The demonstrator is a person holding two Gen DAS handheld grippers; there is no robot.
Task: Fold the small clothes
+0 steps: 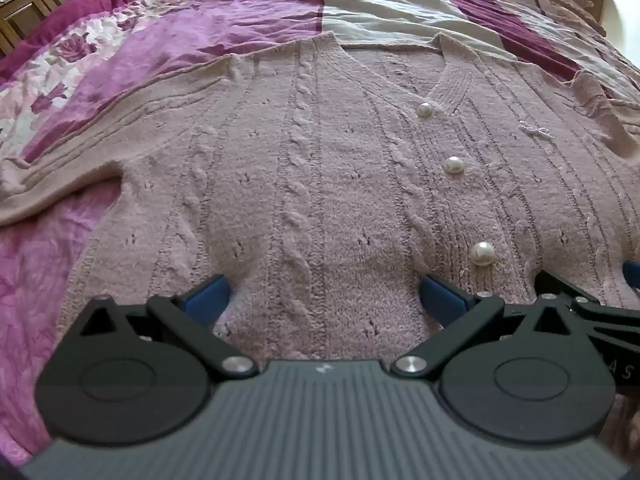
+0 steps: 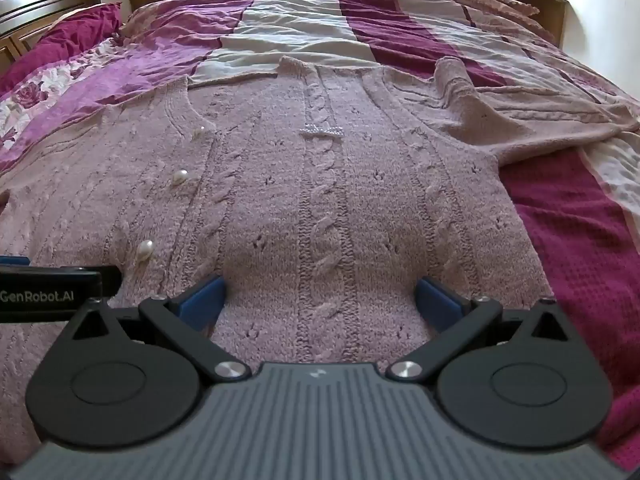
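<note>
Bed [image 2: 580, 240] carries everything: striped magenta, purple and grey bedspread [image 1: 248, 20], floral section at left. Pink cable-knit cardigan [image 2: 320, 208] lies flat on it, front up, both sleeves spread outward.

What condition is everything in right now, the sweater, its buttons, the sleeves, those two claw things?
cardigan: spread flat, unfolded
pearl buttons: fastened
left sleeve: stretched outward
right sleeve: rumpled, stretched outward
left gripper: open, empty
right gripper: open, empty
</note>
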